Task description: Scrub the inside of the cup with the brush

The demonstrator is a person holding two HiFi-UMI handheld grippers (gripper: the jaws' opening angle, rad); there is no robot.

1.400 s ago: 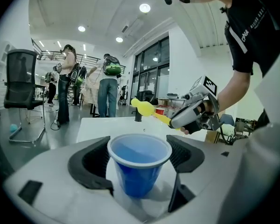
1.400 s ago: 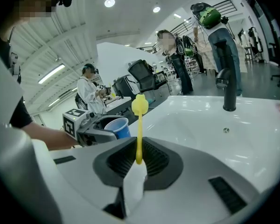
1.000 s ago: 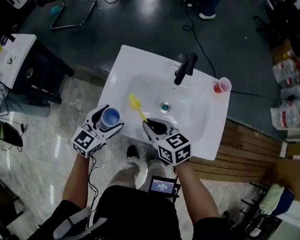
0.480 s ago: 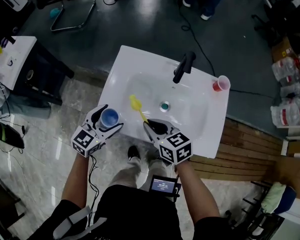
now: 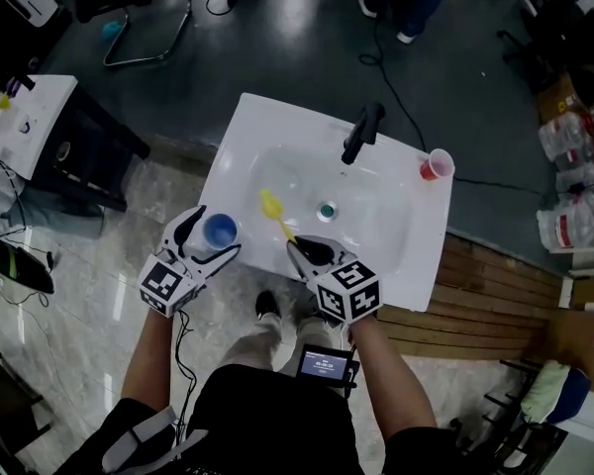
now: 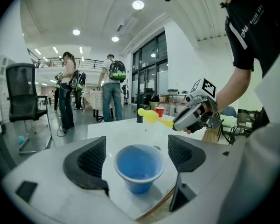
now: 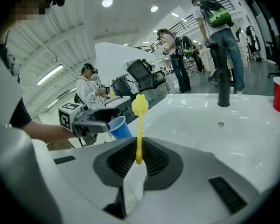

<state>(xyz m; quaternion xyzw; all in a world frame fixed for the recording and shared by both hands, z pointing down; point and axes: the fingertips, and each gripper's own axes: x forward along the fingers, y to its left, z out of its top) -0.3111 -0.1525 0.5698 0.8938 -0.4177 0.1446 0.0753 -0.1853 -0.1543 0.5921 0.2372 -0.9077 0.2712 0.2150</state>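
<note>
Blue cup (image 6: 139, 166) sits mouth-up at the near left corner of the sink (image 5: 267, 117), apparently standing on the rim right by the edge. The left claw (image 6: 136, 141) is spread either side of it, and the left gripper view shows a sliver of white between each pad and the rim. So that cup looks flanked, not clamped.

The brush (image 7: 139, 120) is well apart from it, yellow head out over the basin. The right claw (image 7: 139, 157) is closed on the very tail of the handle.

Here's the danger: push that brush in before the left claw closes, and my bet is a light cup tips or skates off the rim to the floor (image 5: 99, 265). The other worry is the grip so far back. Any sideways scrubbing load could lever the thin handle round between the pads and send the head skidding off the cup wall.
</note>
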